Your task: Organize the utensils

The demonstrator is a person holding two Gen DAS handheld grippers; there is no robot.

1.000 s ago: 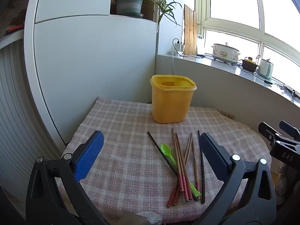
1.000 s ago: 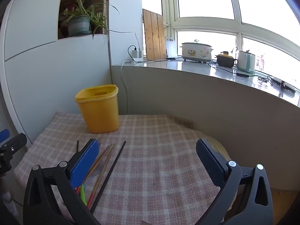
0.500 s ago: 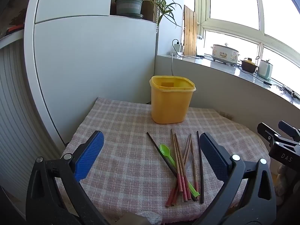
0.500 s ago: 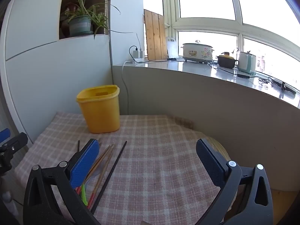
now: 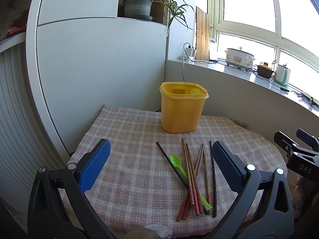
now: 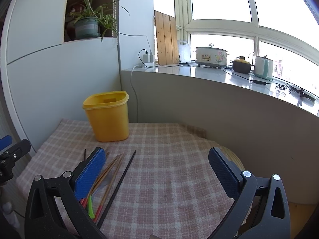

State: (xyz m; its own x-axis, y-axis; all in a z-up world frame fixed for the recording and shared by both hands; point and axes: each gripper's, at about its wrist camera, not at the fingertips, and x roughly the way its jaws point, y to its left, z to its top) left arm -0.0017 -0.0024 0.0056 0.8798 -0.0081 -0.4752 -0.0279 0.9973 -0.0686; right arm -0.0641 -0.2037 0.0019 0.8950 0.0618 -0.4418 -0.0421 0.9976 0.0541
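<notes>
A: Left gripper state?

B: Jaws wide apart, nothing between the pads. It hangs over the near half of the checked tablecloth. Right gripper same: spread wide, empty, over bare cloth.

A: Utensils?

B: Left wrist view: a loose pile at 5 o'clock from the gap's centre, just inside the right finger. Wooden chopsticks with red ends, two black chopsticks, a green plastic spoon, and a clear spoon half under the sticks.

A: Axis?

B: Mostly 12 to 6, fanned a little. Red ends toward the near edge at 6, plain tips toward 12. One black chopstick lies slanted, 11 to 5, crossing under the pile. Green spoon's bowl is at 11, handle running to 5.

A: Container?

B: Yellow plastic tub, upright, open top, at 12 past the stick tips, apart from them. It sits near the cloth's far edge, close to the wall corner.

A: Room?

B: Right wrist view: the pile is at 8 to 9 o'clock, partly behind the left finger. Cloth from 12 to 3 is open. White cabinet bounds the left side, the windowsill wall the far right. Near ends of the sticks stop close to the cloth's front edge.
</notes>
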